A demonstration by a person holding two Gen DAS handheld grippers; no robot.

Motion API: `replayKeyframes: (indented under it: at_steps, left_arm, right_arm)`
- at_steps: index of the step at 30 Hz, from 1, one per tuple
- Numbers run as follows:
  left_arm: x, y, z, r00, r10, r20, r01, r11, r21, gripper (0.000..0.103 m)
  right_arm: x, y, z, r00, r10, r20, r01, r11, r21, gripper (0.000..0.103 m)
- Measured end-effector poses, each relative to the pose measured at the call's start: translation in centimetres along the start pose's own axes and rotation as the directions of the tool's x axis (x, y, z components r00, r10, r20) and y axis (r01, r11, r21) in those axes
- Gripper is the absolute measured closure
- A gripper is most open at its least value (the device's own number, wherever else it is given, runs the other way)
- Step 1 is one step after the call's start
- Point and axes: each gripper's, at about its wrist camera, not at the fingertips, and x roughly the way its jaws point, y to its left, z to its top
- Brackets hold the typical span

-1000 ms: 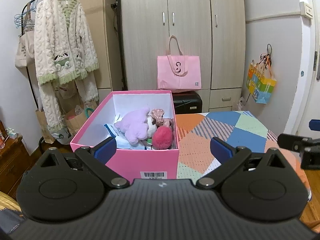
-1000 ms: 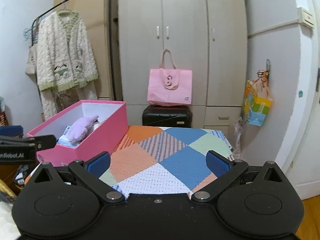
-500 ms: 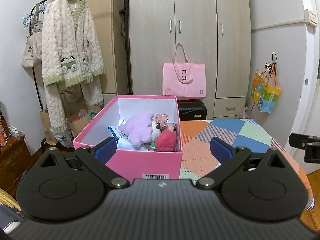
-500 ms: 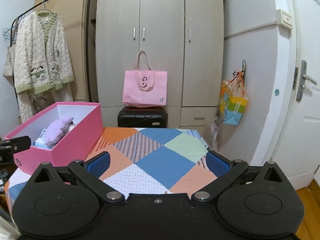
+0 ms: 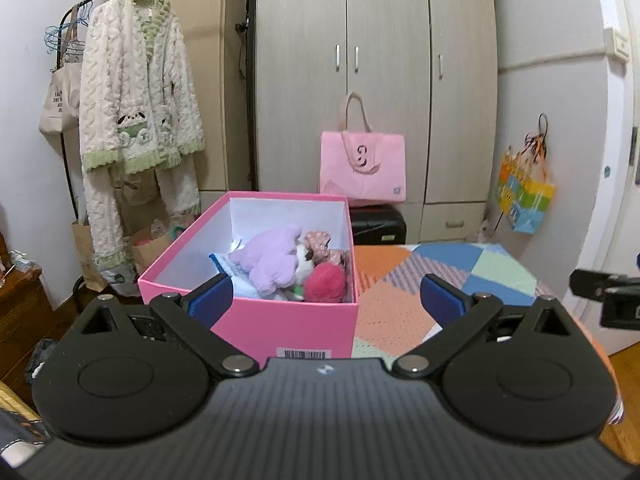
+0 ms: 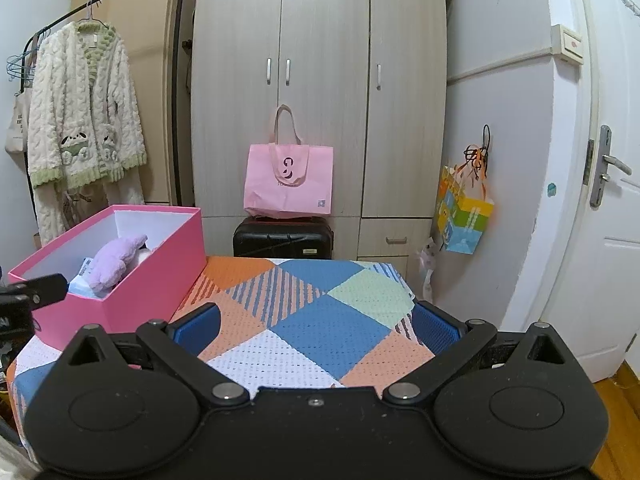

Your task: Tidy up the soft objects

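A pink box (image 5: 280,324) (image 6: 132,280) stands on the left part of a table with a patchwork cloth (image 6: 320,320) (image 5: 400,288). Inside lie a purple plush (image 5: 272,258) (image 6: 114,260), a red fluffy ball (image 5: 325,281), a spotted pink soft toy (image 5: 318,240) and blue-and-white packets (image 5: 228,266). My left gripper (image 5: 326,294) hangs open in front of the box's near wall, nothing between its fingers. My right gripper (image 6: 316,322) is open above the bare cloth, to the right of the box. Each gripper's tip shows at the edge of the other's view.
Behind the table stand a grey wardrobe (image 6: 320,80), a black suitcase (image 6: 282,238) with a pink tote bag (image 6: 290,182) on it, and a clothes rail with a fluffy robe (image 5: 138,100). A colourful bag (image 6: 464,212) hangs by a white door (image 6: 600,200) at the right.
Both grippers have drawn back and risen from the table, so the box looks smaller and more of the room shows. The right view has swung to the right. Both stay open and empty.
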Motion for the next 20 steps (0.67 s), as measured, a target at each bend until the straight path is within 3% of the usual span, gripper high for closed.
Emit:
replayKeyframes:
  at_steps: [20]
  left_arm:
    - [-0.52, -0.2, 0.12, 0.999, 0.029, 0.019, -0.029, 1.0, -0.003, 0.0]
  right_arm:
    - [0.27, -0.4, -0.32, 1.0, 0.0, -0.009, 0.0, 1.0, 0.013, 0.0]
